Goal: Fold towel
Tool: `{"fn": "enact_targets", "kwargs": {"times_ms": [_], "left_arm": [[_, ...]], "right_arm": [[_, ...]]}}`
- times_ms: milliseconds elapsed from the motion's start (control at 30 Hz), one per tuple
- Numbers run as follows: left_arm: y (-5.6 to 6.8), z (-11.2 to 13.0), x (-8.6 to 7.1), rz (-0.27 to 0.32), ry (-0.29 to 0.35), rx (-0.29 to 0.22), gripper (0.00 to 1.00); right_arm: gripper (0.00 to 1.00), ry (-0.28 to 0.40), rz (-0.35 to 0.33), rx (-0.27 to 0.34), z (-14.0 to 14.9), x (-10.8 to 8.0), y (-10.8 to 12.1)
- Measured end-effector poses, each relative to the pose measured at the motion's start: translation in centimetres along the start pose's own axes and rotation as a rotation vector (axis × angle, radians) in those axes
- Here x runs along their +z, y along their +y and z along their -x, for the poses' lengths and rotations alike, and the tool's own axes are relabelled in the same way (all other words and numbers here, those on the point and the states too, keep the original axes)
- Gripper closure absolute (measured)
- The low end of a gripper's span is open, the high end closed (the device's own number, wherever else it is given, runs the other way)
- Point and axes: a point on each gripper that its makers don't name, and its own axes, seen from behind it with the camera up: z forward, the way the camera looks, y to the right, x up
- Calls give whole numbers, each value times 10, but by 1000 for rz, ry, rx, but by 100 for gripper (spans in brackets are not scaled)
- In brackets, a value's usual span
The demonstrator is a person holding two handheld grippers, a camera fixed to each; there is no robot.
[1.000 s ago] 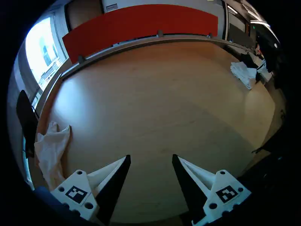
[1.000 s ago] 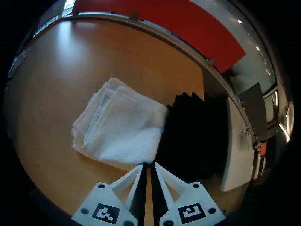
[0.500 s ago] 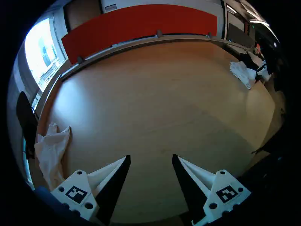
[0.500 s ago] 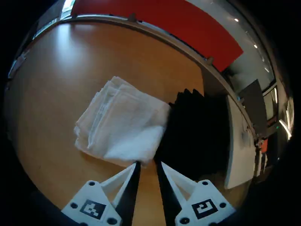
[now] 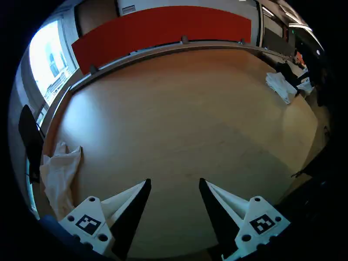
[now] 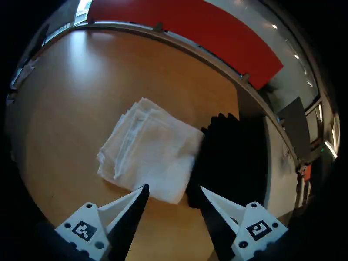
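No legible words, brands or numbers; black-and-white square code markers (image 5: pixel 88 223) sit on finger bases of left gripper (image 5: pixel 174 180) and right gripper (image 6: pixel 174 187).

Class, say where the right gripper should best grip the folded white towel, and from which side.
Probably its near corner, approached straight ahead, low along the table: that corner of the folded towel lies between the open right gripper's fingers.

From my left gripper view, the folded towel (image 5: pixel 278 85) lies far across my bench (image 5: pixel 182 113), too small for me to count its layers. I cannot make out the dark things (image 5: pixel 289 69) beside it. The crumpled cloth (image 5: pixel 58 174) loses its lower end behind my left tool (image 5: pixel 174 180). From my right gripper view, the black mass (image 6: pixel 232 148) beside the folded towel is too dark to identify.
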Motion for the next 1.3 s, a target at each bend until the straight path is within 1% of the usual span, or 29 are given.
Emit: {"fn": "enact_targets", "kwargs": {"times_ms": [500, 767, 933, 967, 1033, 1100, 1233, 1300], "left_arm": [[-5, 3, 0, -4, 2, -5, 19], [-8, 5, -2, -8, 1, -8, 19], [-10, 7, -2, -11, -3, -11, 19], [-10, 8, -2, -11, -4, -12, 19], [-10, 9, -2, -11, -5, -12, 19], [-10, 9, -2, -12, -6, -12, 19], [-10, 10, -2, -12, -9, -12, 19], [-9, 10, -2, -13, -10, -13, 19]], "right_arm": [[20, 23, -86, -14, -10, 3, -46], [20, 27, -112, -12, -13, 5, -60], [27, 21, -130, -9, -11, 8, -67], [29, 19, -134, -9, -10, 8, -69], [37, 15, -139, -9, -8, 10, -72], [41, 11, -143, -8, -7, 12, -74], [45, 8, -147, -6, -6, 15, -76], [51, 7, -148, -6, -6, 16, -77]]}}
